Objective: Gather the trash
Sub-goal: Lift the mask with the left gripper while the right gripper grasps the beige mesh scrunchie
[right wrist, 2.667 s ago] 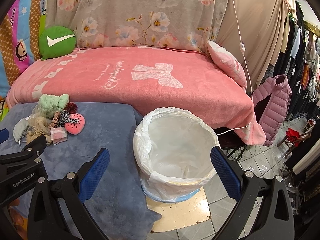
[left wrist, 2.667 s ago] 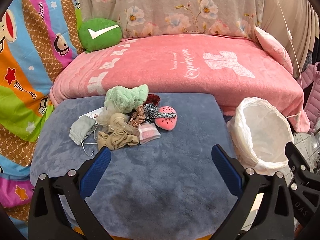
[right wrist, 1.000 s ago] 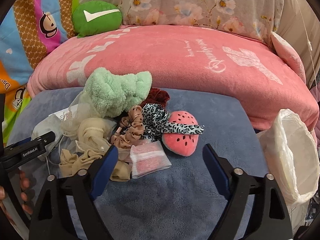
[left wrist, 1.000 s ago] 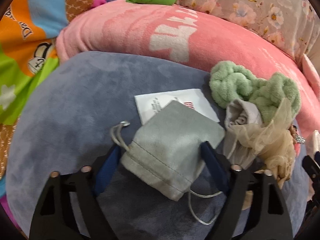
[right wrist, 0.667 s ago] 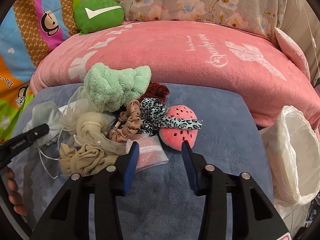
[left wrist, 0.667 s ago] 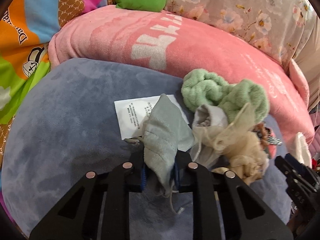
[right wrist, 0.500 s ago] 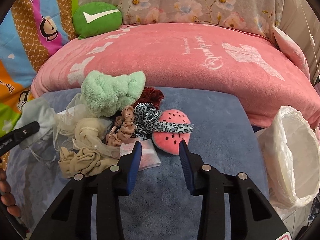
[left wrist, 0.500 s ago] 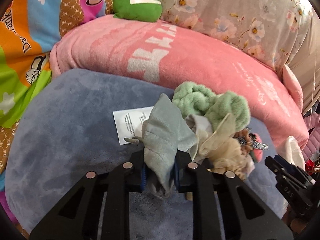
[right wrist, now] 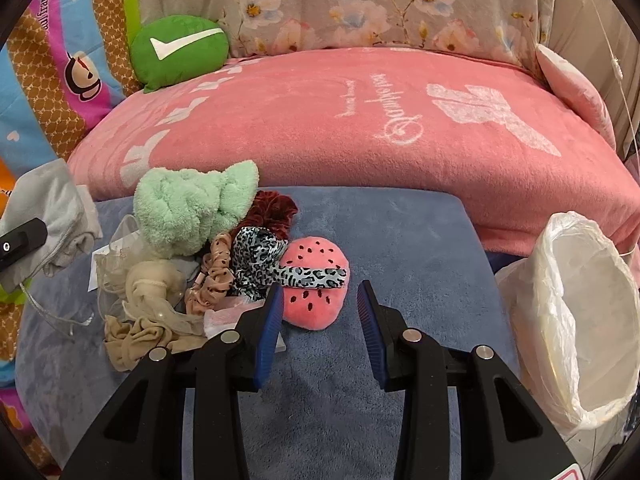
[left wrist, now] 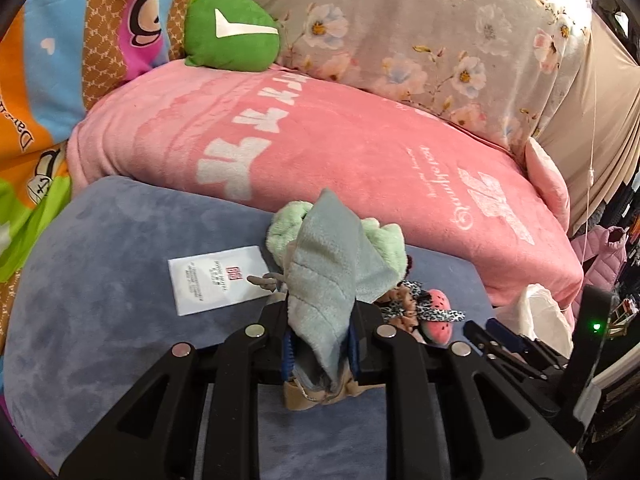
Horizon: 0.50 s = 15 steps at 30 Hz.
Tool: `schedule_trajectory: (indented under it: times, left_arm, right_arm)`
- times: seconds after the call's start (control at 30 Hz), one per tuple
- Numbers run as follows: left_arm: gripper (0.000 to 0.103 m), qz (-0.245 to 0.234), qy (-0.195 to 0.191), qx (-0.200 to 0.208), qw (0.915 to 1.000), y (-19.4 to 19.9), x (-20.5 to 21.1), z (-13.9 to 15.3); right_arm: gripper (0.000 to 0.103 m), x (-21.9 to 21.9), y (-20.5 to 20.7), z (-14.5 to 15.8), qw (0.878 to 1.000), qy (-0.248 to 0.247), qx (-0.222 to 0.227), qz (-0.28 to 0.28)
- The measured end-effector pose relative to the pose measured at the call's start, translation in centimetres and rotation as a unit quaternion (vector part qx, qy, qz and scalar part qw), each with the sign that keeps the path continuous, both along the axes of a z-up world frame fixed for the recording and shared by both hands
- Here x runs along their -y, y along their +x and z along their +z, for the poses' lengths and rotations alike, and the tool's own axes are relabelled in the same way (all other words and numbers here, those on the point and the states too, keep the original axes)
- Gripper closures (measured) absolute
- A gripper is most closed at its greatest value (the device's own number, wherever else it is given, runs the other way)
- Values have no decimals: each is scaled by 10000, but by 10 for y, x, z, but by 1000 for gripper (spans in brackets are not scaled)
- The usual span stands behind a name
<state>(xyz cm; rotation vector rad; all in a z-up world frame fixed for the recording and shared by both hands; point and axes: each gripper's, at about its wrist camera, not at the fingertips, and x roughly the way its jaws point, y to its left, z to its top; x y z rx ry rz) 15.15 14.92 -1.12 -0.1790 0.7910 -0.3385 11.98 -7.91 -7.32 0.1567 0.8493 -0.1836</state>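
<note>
My left gripper (left wrist: 320,350) is shut on a grey face mask (left wrist: 330,276) and holds it above the blue-grey cushion (left wrist: 100,300); the mask also shows at the left edge of the right wrist view (right wrist: 52,216). My right gripper (right wrist: 320,312) is half open and empty, just in front of the pink watermelon plush (right wrist: 316,292), with a clear packet (right wrist: 228,316) by its left finger. A white-lined trash bin (right wrist: 568,320) stands at the right, off the cushion.
A pile lies on the cushion: green fluffy cloth (right wrist: 188,208), beige stockings (right wrist: 148,320), scrunchies (right wrist: 216,276), a leopard bow (right wrist: 264,264). A white paper packet (left wrist: 216,278) lies to the left. A pink blanket (right wrist: 360,128) and green pillow (right wrist: 176,50) are behind.
My left gripper has closed on the grey mask and lifted it off the cushion, uncovering the white paper packet. My right gripper has narrowed and moved close to the watermelon plush.
</note>
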Motion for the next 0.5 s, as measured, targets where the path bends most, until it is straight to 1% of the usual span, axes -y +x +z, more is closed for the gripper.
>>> schedule_trajectory:
  times: [0.1, 0.17, 0.3, 0.33, 0.4, 0.43, 0.5]
  left_arm:
    - [82, -94, -63, -138, 9998, 3, 10, -7]
    - [80, -122, -91, -194, 9997, 5, 11, -12]
    - [77, -35, -102, -260, 9996, 9, 0, -18]
    - [77, 11, -111, -293, 9995, 11, -4, -20]
    - [73, 139, -122, -312, 9993, 13, -14, -23]
    - [71, 178, -114, -311, 9993, 13, -18, -24]
    - [66, 256, -103, -312, 9991, 14, -27, -25]
  right_arm:
    - [67, -3, 7, -8, 9999, 58, -107, 52]
    - [65, -8, 7, -8, 9999, 101, -84, 91]
    - [54, -21, 3, -5, 9996, 91, 6, 249]
    - [53, -25, 2, -4, 9995, 99, 11, 307]
    - [52, -33, 1, -2, 9992, 124, 10, 392]
    - [49, -36, -1, -2, 9990, 136, 27, 425]
    - [46, -44, -3, -1, 9987, 130, 47, 496]
